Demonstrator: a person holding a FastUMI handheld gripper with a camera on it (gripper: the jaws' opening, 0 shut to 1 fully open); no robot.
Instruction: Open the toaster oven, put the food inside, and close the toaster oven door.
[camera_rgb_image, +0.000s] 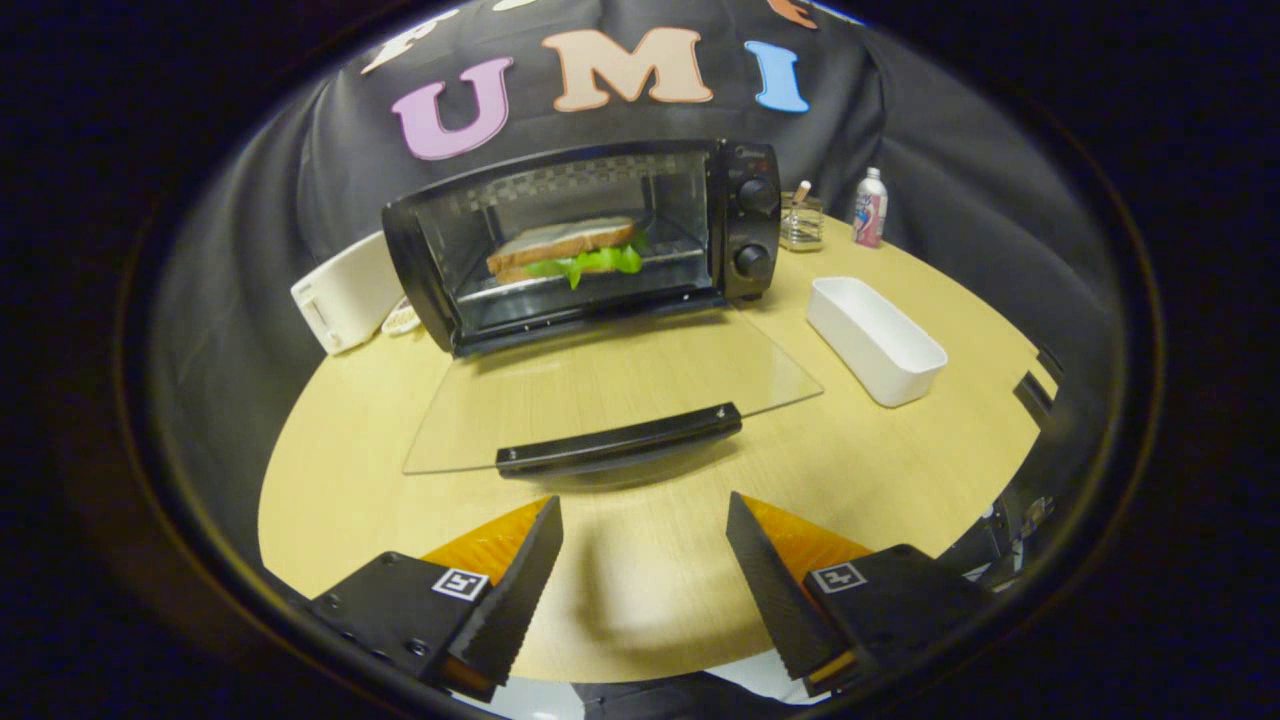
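Note:
A black toaster oven (590, 240) stands at the back of the round wooden table (340, 480). Its glass door (610, 395) lies folded down flat toward me, with the black handle (620, 440) at its near edge. On the rack inside rests a sandwich (570, 250) with green lettuce hanging out. My gripper (645, 515) is open, with nothing between its fingers. Both fingers hover over the table just short of the door handle.
A white rectangular tray (875, 340) sits to the right of the oven door. Behind it stand a small glass jar (801, 220) and a bottle (869, 208). A white appliance (345, 290) is at the oven's left side.

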